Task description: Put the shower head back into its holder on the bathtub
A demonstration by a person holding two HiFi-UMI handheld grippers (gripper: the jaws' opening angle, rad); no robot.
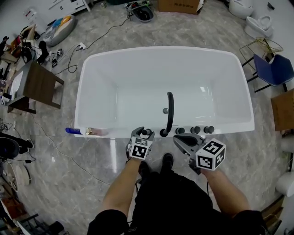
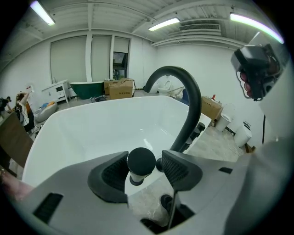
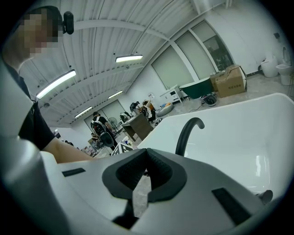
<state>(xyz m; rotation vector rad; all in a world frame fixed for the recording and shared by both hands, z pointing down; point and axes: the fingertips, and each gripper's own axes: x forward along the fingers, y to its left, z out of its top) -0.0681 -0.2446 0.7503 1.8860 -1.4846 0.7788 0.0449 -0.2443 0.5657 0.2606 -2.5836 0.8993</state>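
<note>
The shower head (image 2: 141, 161), a round black knob on a pale stem, stands upright on the near rim of the white bathtub (image 1: 92, 59). My left gripper (image 2: 144, 158) is open around it, with a clear gap at the right pad (image 2: 177, 167). From the head view the left gripper (image 1: 143, 133) sits at the rim just left of the black curved spout (image 1: 170, 110). My right gripper (image 1: 182, 140) hovers near the rim below the black tap knobs (image 1: 195, 130). In its own view the right gripper (image 3: 147, 153) is shut, with nothing between the tips.
A blue item (image 1: 72, 131) lies on the rim at the near left. A wooden table (image 1: 39, 85) stands left of the tub and a blue chair (image 1: 273, 69) right of it. Cables and clutter cover the marble floor at left; a cardboard box (image 1: 179, 5) stands behind.
</note>
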